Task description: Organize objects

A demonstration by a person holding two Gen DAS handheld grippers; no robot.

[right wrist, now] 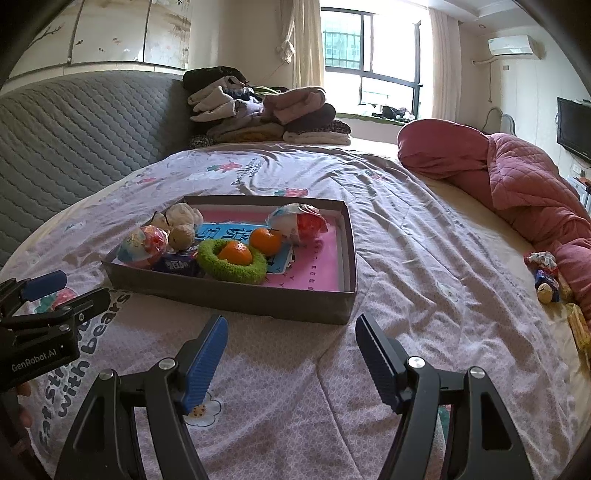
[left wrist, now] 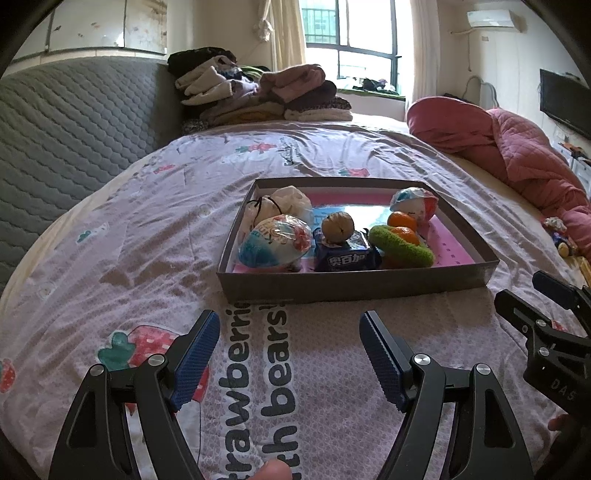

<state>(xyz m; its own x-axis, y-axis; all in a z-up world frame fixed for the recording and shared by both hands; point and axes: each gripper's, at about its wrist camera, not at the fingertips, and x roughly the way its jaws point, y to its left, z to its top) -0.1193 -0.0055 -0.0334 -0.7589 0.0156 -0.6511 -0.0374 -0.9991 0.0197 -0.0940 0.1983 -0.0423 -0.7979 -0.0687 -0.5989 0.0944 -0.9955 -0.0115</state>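
on bed, near side of tray: left claw & right claw both spread wide, empty, w/ tray holding oranges.

A big bed is covered with a purple sheet that has strawberries and words on it. At the far end sits a pile of folded clothes. On the right lies a pink quilt, all bunched up. A gray padded headboard runs along the left side. Far back is a bright window with pale curtains. High on the right wall hangs a white air cooler. Lower on that wall is a black TV.
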